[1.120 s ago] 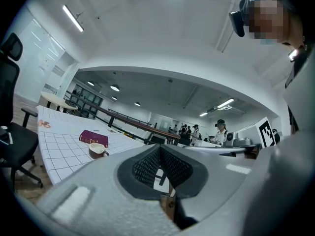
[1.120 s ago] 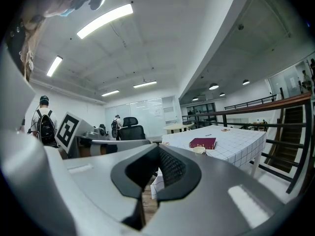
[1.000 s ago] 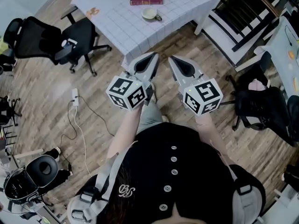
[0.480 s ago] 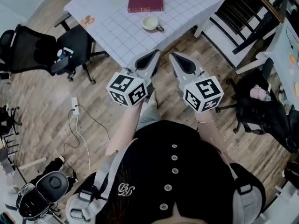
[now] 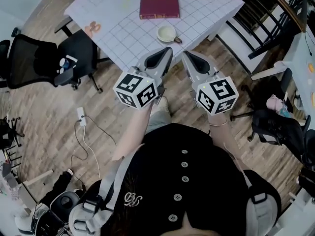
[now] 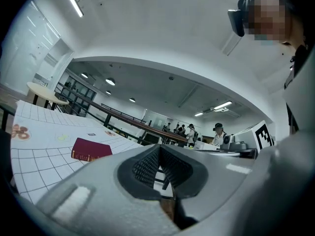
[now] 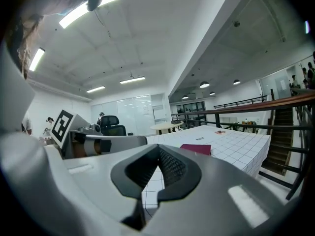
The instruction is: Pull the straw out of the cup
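Just beyond the tips of my left gripper (image 5: 166,52) and right gripper (image 5: 186,54), the cup (image 5: 166,33) sits near the edge of the gridded table (image 5: 118,18), with a red book (image 5: 159,7) behind it. I cannot make out the straw. Both grippers point level, side by side, jaws pressed together on nothing. Print on the book is too small to read.

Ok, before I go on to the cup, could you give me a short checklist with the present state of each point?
1. Cup on table: ok, it stands near the front edge.
2. Straw seen in cup: cannot tell, too small.
3. Left gripper empty: ok, jaws together, nothing between.
4. Right gripper empty: ok, jaws together, nothing between.
5. Grippers at cup: not ok, both apart from it.
6. Red book out of the way: ok, lies apart from the cup.
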`<action>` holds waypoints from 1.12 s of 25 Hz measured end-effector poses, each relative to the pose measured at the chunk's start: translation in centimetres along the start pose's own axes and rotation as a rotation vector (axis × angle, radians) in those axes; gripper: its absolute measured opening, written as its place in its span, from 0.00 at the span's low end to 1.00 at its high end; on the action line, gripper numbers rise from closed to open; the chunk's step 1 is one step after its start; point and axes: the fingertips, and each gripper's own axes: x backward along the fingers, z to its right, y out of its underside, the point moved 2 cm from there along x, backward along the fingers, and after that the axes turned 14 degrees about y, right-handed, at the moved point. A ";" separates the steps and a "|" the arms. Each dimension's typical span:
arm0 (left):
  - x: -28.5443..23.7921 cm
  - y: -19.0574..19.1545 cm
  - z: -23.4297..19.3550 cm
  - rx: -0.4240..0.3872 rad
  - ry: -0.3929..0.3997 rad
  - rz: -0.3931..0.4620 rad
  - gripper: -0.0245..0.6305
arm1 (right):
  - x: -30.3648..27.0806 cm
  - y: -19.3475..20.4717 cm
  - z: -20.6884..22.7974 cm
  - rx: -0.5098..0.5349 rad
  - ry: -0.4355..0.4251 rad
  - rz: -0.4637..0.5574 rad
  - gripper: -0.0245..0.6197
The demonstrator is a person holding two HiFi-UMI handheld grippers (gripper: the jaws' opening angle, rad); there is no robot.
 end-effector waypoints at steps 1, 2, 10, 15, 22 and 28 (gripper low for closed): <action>-0.1 -0.3 -0.6 -0.001 0.003 -0.001 0.03 | -0.6 -0.2 0.1 0.001 0.007 -0.001 0.04; -0.2 -0.5 -1.2 0.000 0.005 -0.001 0.03 | -1.1 -0.3 0.3 0.002 0.014 -0.002 0.04; -1.1 -1.5 -5.6 0.006 0.021 -0.019 0.03 | -5.4 -1.0 1.5 -0.004 0.056 -0.009 0.04; -2.4 -2.1 -7.4 -0.007 0.057 -0.032 0.03 | -7.8 -1.7 1.9 -0.003 0.071 -0.002 0.04; -3.2 -2.3 -9.4 -0.008 0.089 -0.057 0.03 | -9.7 -1.4 2.7 -0.014 0.112 -0.015 0.04; -3.0 -1.8 -10.7 0.019 0.067 -0.051 0.03 | -10.5 -0.6 2.8 -0.015 0.108 -0.042 0.04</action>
